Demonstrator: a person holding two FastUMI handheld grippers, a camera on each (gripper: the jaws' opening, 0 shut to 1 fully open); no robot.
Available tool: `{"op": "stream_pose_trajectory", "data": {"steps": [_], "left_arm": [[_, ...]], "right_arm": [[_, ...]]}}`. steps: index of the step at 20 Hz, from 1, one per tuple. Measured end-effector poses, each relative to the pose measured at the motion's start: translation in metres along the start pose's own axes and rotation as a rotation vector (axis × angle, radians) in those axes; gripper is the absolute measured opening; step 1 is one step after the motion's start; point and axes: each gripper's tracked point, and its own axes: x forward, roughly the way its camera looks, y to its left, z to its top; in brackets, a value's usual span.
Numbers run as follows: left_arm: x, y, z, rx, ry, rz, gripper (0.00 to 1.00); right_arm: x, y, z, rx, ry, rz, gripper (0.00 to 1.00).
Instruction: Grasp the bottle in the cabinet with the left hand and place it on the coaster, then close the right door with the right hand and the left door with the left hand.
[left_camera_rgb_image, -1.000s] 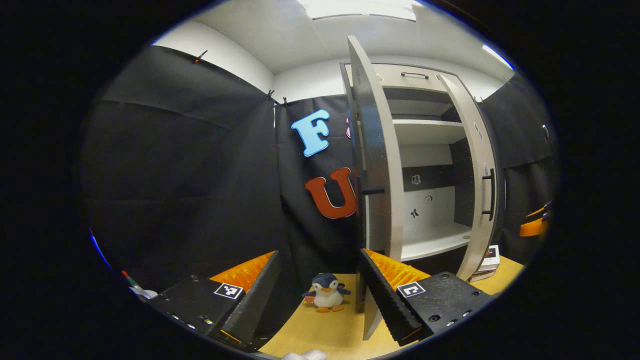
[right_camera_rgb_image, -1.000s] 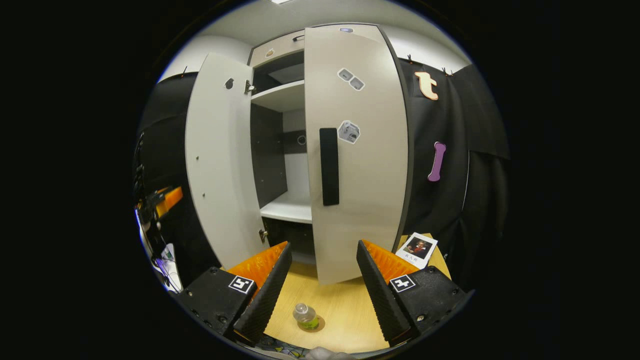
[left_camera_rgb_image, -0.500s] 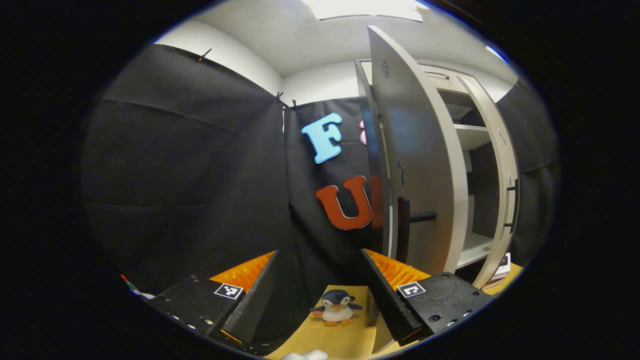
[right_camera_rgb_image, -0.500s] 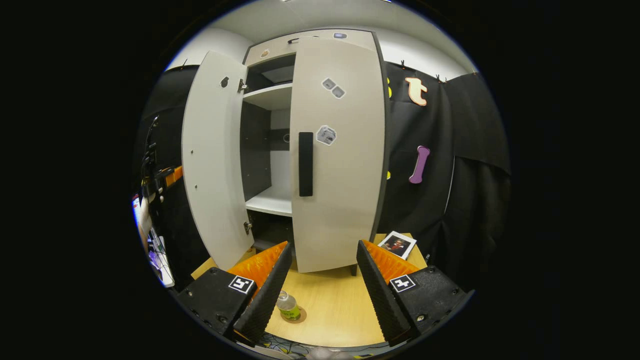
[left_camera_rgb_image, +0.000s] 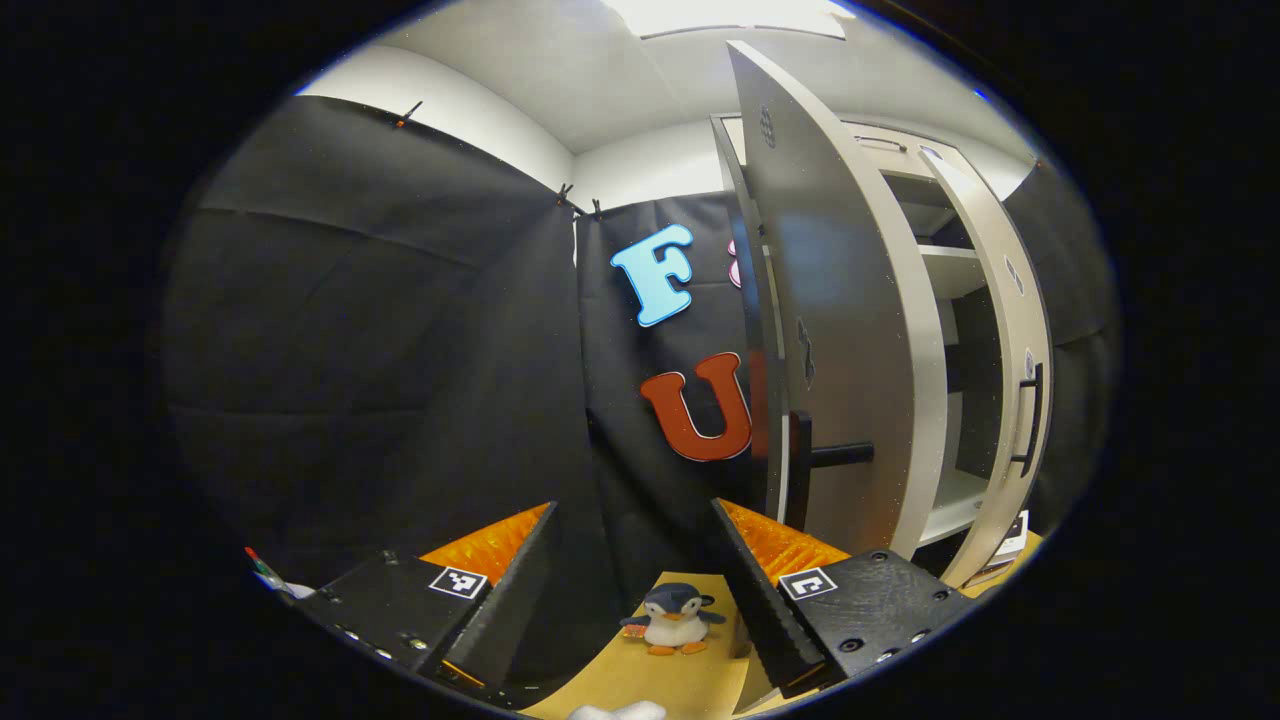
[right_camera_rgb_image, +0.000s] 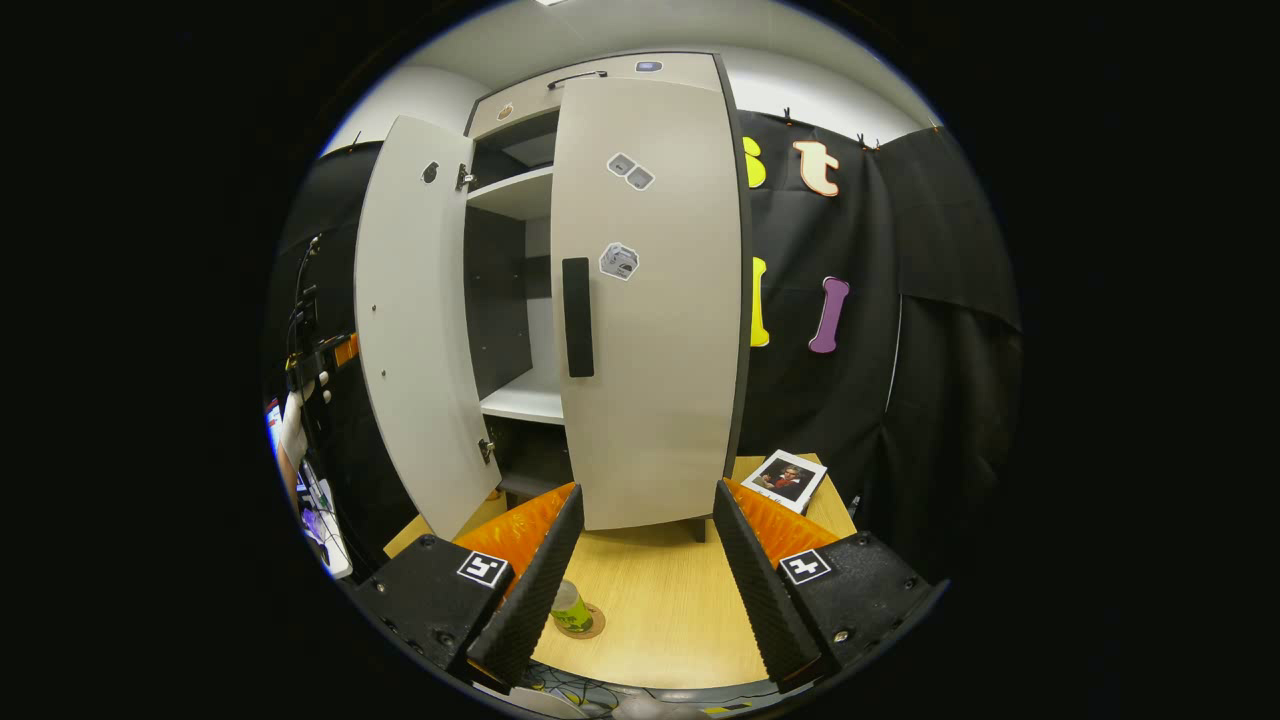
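Cabinet, pale grey, standing on a wooden table against the black cloth wall. Right door almost flush with the cabinet front, its dark upright handle near the free edge and small stickers on its face. Left door swung wide open, its inner side facing the room, a hinge visible near the top. Between the two doors a gap shows a white shelf and a higher shelf above it.

Bottle, clear with green liquid, standing upright on a round brown coaster on the table in front of the cabinet, partly hidden behind the right gripper's near finger in the right gripper view.

Right gripper: jaws spread apart, holding nothing, hanging above the table short of the right door.

Left gripper: jaws spread apart, holding nothing, just beside the outer face of the left door; whether a finger touches the door cannot be told. That door's dark handle juts out just above the gripper's right finger.

Toy penguin, upright on the table between the left gripper's fingers, near the foot of the open door.

Photo card, lying flat on the table to the right of the cabinet.
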Motion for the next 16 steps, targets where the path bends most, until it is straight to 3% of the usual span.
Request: {"op": "stream_pose_trajectory", "data": {"steps": [1,5,10,11,12,16], "left_arm": [[0.001,0.000,0.001,0.008,-0.002,0.006,0.89],[-0.002,-0.006,0.002,0.010,0.004,0.008,0.89],[-0.016,-0.050,0.006,0.008,0.003,-0.049,0.89],[-0.019,-0.060,0.006,0.009,0.004,-0.063,0.84],[-0.020,-0.068,0.005,0.008,0.004,-0.077,0.89],[-0.021,-0.099,0.007,0.000,0.004,-0.145,0.89]], "right_arm": [[0.002,-0.003,0.001,-0.006,-0.002,0.001,0.81],[0.007,-0.007,0.003,0.020,-0.004,0.028,0.81],[0.008,-0.021,0.000,0.022,-0.002,0.025,0.81],[0.009,-0.023,0.000,0.025,0.002,0.025,0.81],[0.009,-0.023,-0.001,0.027,0.006,0.025,0.81],[0.006,-0.027,0.002,0.040,0.008,0.030,0.81]]}}
